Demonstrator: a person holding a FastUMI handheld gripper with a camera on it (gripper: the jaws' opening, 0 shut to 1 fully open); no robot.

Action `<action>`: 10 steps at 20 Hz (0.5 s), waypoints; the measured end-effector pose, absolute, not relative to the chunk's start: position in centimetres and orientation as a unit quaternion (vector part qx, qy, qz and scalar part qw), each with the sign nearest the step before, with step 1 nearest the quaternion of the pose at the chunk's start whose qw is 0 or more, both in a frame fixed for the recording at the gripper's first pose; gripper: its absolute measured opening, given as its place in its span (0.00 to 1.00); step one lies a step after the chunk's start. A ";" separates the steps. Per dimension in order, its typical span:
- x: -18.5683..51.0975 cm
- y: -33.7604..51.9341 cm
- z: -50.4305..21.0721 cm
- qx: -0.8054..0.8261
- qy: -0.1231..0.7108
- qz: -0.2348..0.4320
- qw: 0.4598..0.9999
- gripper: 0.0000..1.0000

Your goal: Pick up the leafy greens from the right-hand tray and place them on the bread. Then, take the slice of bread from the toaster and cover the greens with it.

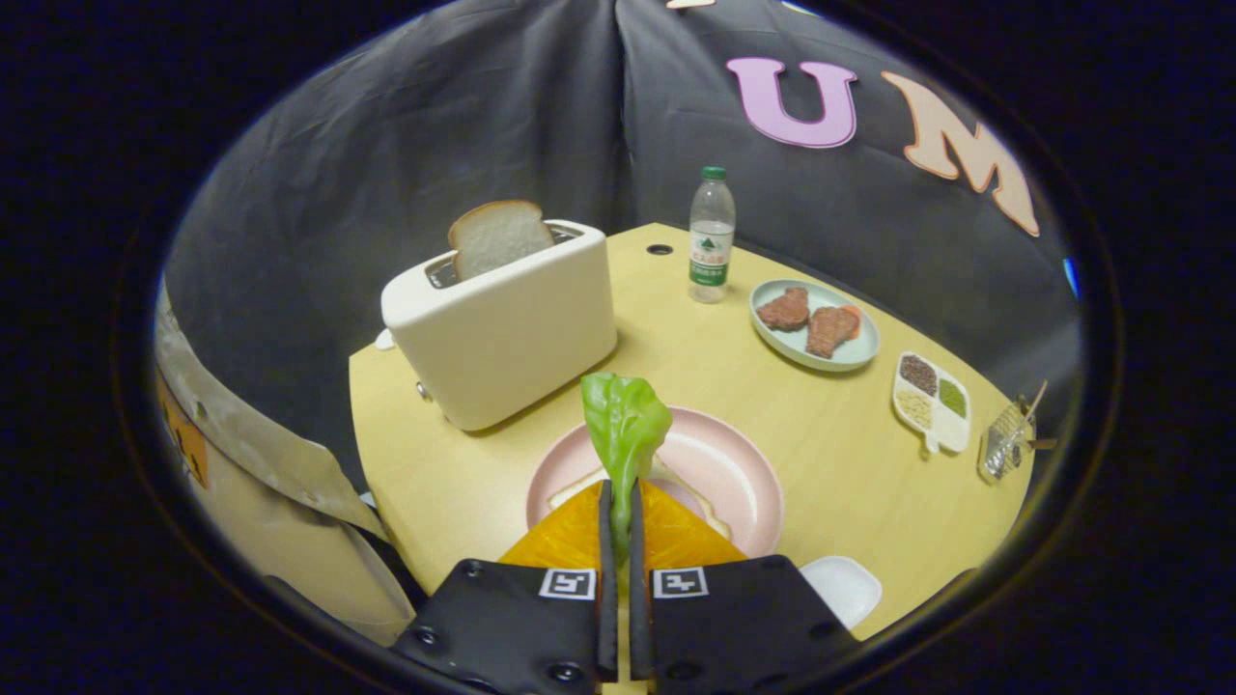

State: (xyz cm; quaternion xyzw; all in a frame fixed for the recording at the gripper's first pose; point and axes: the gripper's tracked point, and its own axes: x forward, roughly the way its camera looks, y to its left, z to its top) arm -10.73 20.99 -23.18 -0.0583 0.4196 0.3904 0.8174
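Claw point(618, 502) clamping leafy greens point(626, 425) by stem, both fingers pressing on it, leaf sticking up ahead of tips. I'm hovering it over pink plate point(739, 473) w/ bread point(579, 487) on it. Toaster point(502, 328) beyond, 2nd bread slice point(497, 236) poking out of slot. Risk: leaf flopping off bread edge on release, or sticking to finger. I'm judging drop needs centring over bread on bench point(821, 434).

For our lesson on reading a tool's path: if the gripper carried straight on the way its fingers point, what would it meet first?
Probably the pink plate with the bread slice on it, just ahead of and below the gripper, whose fingers are shut on the lettuce leaf. Further along stands the white toaster. Depth is uncertain from this view.
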 end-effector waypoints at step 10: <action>-9.8 21.3 -27.8 -0.071 0.464 0.378 0.798 0.08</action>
